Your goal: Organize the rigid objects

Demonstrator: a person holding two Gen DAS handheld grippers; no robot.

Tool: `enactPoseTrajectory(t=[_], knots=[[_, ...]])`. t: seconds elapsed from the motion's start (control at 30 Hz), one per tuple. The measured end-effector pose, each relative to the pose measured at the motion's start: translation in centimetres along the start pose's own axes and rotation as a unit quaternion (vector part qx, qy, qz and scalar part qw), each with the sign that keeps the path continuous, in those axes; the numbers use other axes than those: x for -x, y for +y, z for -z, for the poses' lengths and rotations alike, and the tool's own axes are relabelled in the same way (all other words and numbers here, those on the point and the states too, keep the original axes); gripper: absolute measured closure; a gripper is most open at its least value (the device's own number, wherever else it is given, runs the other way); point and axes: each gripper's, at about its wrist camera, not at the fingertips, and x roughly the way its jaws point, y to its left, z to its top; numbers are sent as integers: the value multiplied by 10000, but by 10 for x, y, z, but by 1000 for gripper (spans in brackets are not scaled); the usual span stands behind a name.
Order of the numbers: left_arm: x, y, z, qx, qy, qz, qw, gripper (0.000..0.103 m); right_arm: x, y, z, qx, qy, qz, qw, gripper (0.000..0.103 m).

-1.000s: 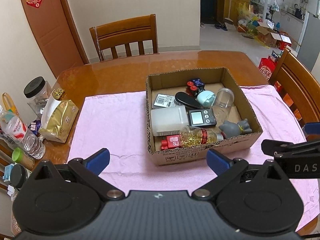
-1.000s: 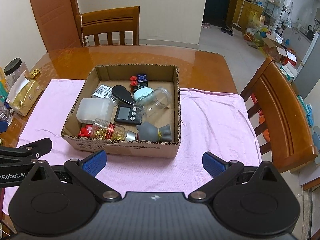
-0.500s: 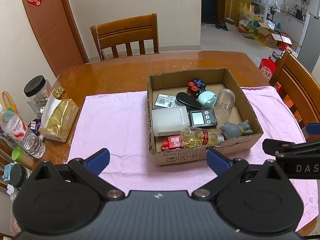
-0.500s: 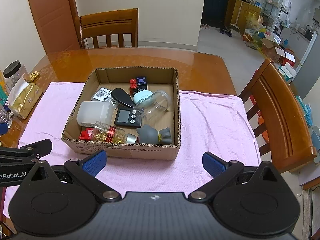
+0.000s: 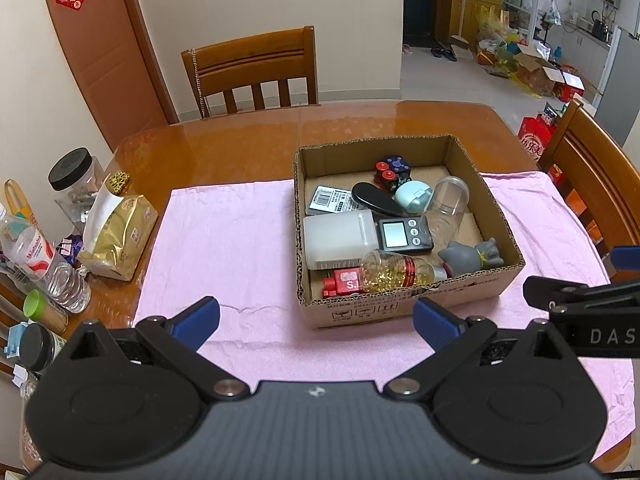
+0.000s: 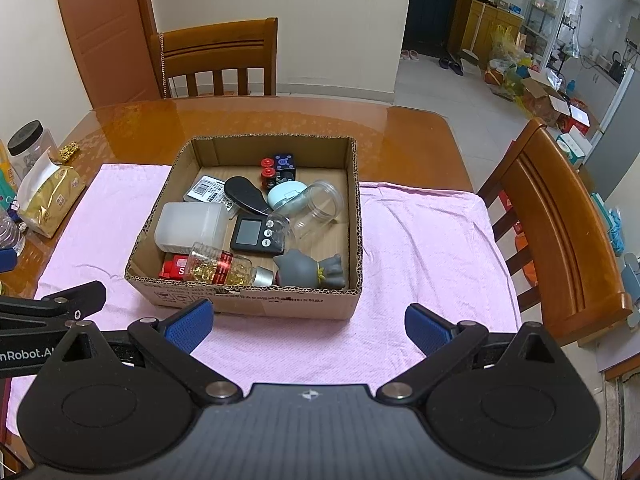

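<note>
The left gripper [image 5: 316, 320] hangs spread wide above a pink cloth [image 5: 224, 248], holding nothing. Just beyond it a cardboard box [image 5: 400, 312] sits on the cloth, holding a white tub [image 5: 340, 238], a scale [image 5: 404, 234], a clear jar [image 5: 446, 210], a grey toy [image 5: 472, 258], a bottle of gold capsules [image 5: 400, 272] lying on its side and a red block [image 5: 342, 282]. At far right, part of the right gripper [image 5: 580, 304] pokes in. A gold bag [image 5: 120, 232] stands on the table [image 5: 224, 148] left of the cloth.
</note>
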Motion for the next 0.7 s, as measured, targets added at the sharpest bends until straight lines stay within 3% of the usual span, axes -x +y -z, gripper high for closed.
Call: enactPoseTrajectory(t=[0.7], knots=[[4,-1,0,34,-25,-13,10000,1,5,-2,-2,6,-63,8,10000,0]])
